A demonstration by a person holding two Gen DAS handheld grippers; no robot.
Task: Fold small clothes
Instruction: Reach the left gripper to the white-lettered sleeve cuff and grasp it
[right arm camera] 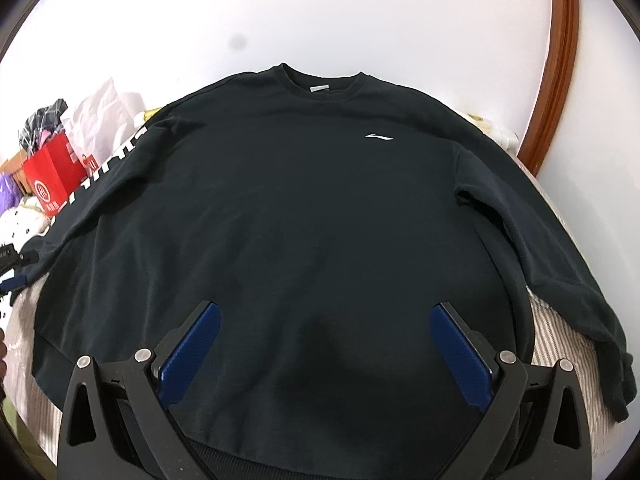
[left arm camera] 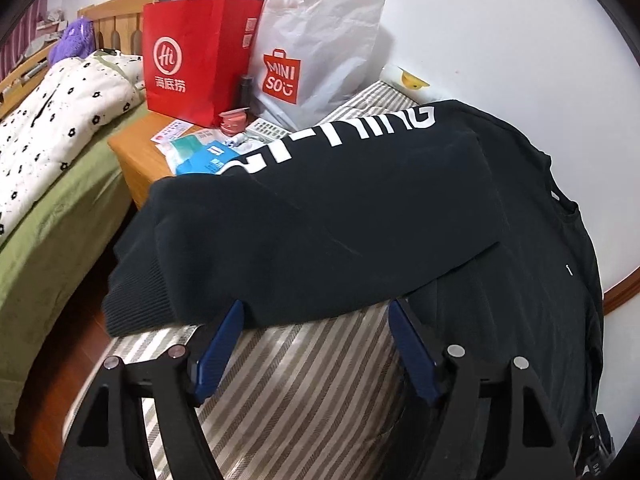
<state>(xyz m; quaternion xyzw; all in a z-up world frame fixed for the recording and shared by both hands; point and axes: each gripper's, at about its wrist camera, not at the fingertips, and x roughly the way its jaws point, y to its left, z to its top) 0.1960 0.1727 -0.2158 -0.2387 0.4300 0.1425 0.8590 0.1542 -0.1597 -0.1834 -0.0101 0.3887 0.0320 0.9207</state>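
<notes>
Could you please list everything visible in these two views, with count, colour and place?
sweatshirt: one, black with white lettering on a sleeve, spread flat on the striped bedding.
striped bedding: one, grey and white, under the sweatshirt.
red paper bag: one, red with white logo, on the wooden bedside cabinet.
white plastic bag: one, white with red logo, beside the red bag against the wall.
wooden bedside cabinet: one, light wood, next to the bed, strewn with small papers and packets.
spotted quilt: one, cream with black flowers, on the green-sheeted bed.
left gripper: one, black with blue pads, jaws open at the sleeve's edge.
right gripper: one, same colours, jaws open over the sweatshirt's lower part.
</notes>
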